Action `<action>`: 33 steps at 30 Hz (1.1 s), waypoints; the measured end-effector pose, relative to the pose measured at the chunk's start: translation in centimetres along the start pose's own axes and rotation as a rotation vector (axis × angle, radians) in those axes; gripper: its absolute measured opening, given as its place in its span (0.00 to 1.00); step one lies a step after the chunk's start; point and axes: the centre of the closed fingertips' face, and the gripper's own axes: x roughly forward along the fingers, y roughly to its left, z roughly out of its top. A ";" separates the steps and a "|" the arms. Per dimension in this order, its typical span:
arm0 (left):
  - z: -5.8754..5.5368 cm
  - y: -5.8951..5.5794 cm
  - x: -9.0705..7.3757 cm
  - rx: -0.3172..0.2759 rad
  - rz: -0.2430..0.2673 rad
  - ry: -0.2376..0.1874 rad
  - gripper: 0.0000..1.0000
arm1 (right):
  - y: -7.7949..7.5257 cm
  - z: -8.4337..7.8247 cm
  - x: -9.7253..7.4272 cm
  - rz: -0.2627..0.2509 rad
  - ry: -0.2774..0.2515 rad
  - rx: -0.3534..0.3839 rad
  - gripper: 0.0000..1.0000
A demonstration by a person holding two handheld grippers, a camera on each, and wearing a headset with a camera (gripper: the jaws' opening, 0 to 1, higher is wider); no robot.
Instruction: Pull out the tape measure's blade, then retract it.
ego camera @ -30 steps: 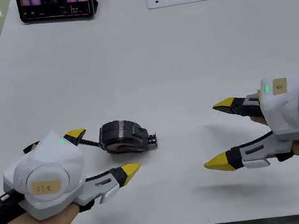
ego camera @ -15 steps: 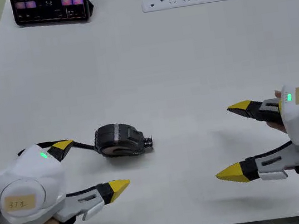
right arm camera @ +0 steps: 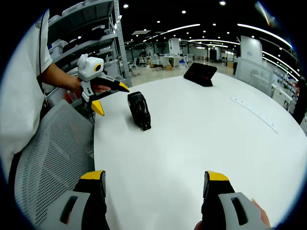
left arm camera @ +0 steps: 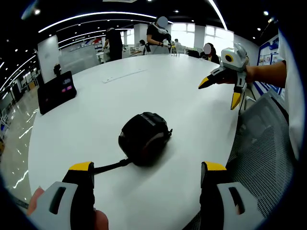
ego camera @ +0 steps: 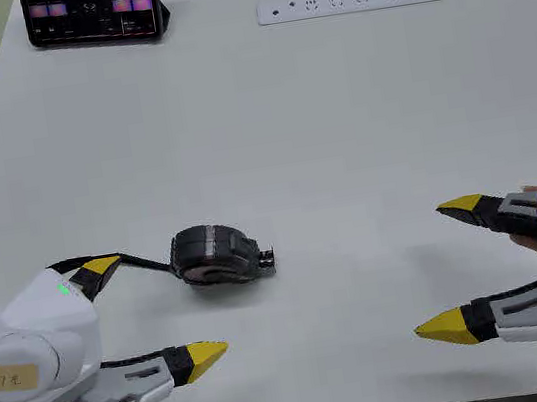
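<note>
Both have backed off: left gripper (ego camera: 158, 306) and right gripper (ego camera: 430, 269) stand wide apart and empty, with the tape (ego camera: 218, 255) free on the table (ego camera: 342, 150) at the left's 2 o'clock, blade apparently housed, so the cycle is likely complete.

White table (ego camera: 342, 150) carried a dark tablet (ego camera: 94, 13), screen lit, at far-left edge; white power strip (ego camera: 348, 1) lay flat to its right, well apart.
</note>
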 end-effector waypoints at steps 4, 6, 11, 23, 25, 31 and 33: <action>-0.1 0.1 -0.2 0.006 -0.003 0.003 0.92 | -0.1 -0.5 -0.6 -0.010 0.009 0.006 0.84; -0.2 0.1 -0.2 0.011 -0.003 0.006 0.93 | -0.1 -0.7 -0.9 -0.015 0.014 0.009 0.85; -0.6 0.2 -0.5 0.020 -0.009 0.028 0.92 | -0.2 -1.1 -1.4 -0.024 0.022 0.018 0.85; -1.5 0.5 -1.2 0.034 -0.026 0.031 0.98 | -0.3 -1.7 -2.4 -0.050 0.009 0.046 0.87; -1.7 0.6 -1.4 0.040 -0.031 0.038 0.98 | -0.4 -1.8 -2.5 -0.054 0.009 0.049 0.87; -1.5 0.7 -2.0 0.041 -0.036 0.019 0.99 | -0.4 -1.9 -2.9 -0.067 -0.003 0.058 0.87; -1.4 0.6 -2.1 0.042 -0.043 0.016 0.99 | -0.3 -1.9 -2.9 -0.068 -0.002 0.059 0.86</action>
